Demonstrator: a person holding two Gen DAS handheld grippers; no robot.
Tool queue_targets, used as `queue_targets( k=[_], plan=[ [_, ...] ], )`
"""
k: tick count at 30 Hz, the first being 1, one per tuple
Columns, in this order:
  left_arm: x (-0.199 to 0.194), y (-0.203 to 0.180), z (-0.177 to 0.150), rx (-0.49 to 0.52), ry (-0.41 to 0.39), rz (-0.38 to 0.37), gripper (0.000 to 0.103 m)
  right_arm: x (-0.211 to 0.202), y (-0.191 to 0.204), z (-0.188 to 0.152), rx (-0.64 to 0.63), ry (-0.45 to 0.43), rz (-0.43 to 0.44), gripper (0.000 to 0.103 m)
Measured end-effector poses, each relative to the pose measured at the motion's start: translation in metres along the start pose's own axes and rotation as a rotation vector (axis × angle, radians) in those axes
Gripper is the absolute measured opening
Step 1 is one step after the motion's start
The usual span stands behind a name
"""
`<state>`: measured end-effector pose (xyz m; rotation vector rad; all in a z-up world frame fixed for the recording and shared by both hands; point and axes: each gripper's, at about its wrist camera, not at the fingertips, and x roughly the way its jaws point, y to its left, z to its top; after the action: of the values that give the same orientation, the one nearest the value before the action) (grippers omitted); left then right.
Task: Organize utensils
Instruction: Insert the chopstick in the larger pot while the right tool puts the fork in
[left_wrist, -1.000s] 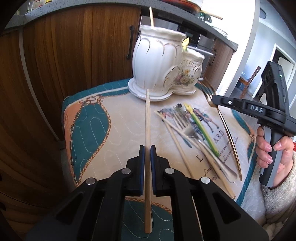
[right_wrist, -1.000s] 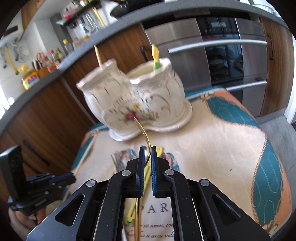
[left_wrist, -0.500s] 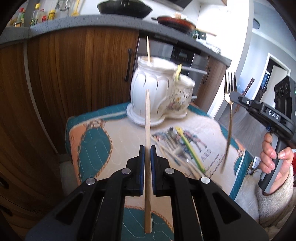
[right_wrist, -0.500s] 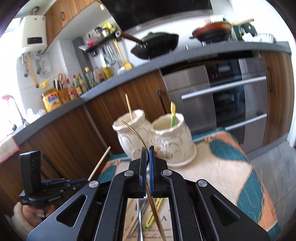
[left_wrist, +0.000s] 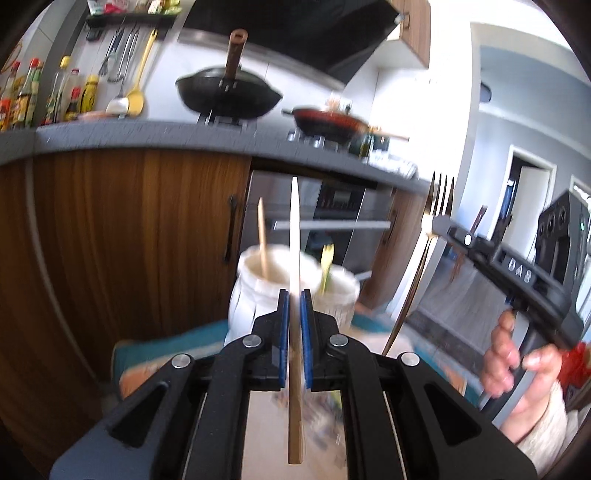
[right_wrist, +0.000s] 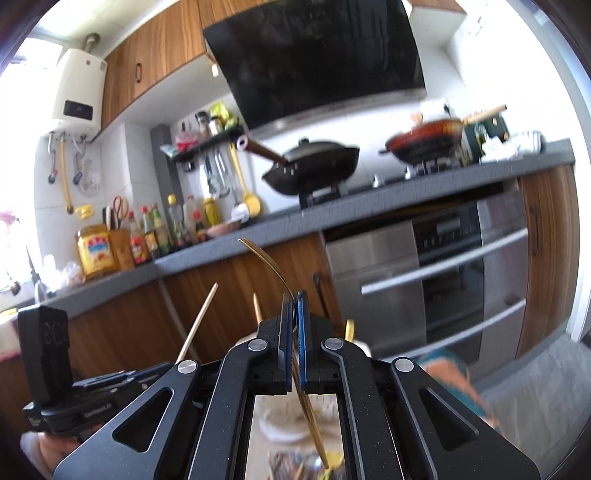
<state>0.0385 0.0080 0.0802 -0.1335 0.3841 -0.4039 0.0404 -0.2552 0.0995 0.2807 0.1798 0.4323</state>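
My left gripper (left_wrist: 294, 295) is shut on a wooden chopstick (left_wrist: 294, 236) and holds it upright, lifted above the table. Behind it stands a white ceramic double holder (left_wrist: 255, 295) with a chopstick (left_wrist: 262, 240) in its left pot and a yellow-green utensil (left_wrist: 326, 258) in its right pot. My right gripper (right_wrist: 293, 299) is shut on a gold fork (right_wrist: 269, 266), also upright; the fork also shows in the left wrist view (left_wrist: 436, 221) at the right. The left gripper and its chopstick (right_wrist: 197, 325) show at lower left of the right wrist view.
Loose utensils (right_wrist: 295, 469) lie blurred on the patterned cloth below. Wooden cabinets (left_wrist: 129, 240), an oven (right_wrist: 461, 280) and a grey counter (left_wrist: 147, 136) with pans stand behind the table.
Both grippers have tilted and risen further, so the views now look over the counter. The chopstick and fork stay gripped and stand higher against the holder.
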Motion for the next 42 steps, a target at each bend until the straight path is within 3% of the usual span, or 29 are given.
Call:
queue_targets(
  k=[6, 10, 18, 27, 42],
  plan=[
    [0.031, 0.003, 0.036, -0.030, -0.116, -0.014, 0.006, 0.016, -0.005, 0.027, 0.019, -0.102, 0.011, 0.003],
    [0.059, 0.013, 0.053, -0.077, -0.134, -0.016, 0.006, 0.024, -0.014, 0.036, 0.047, -0.155, 0.029, 0.003],
    [0.092, 0.016, 0.052, -0.066, -0.184, 0.029, 0.006, 0.045, -0.041, 0.036, 0.097, -0.177, -0.008, 0.003],
    [0.103, 0.014, 0.034, 0.016, -0.258, 0.113, 0.006, 0.077, -0.057, 0.013, 0.155, -0.065, -0.023, 0.003],
    [0.073, 0.027, 0.001, -0.019, -0.141, 0.106, 0.006, 0.086, -0.064, -0.012, 0.167, 0.068, -0.045, 0.004]
  ],
)
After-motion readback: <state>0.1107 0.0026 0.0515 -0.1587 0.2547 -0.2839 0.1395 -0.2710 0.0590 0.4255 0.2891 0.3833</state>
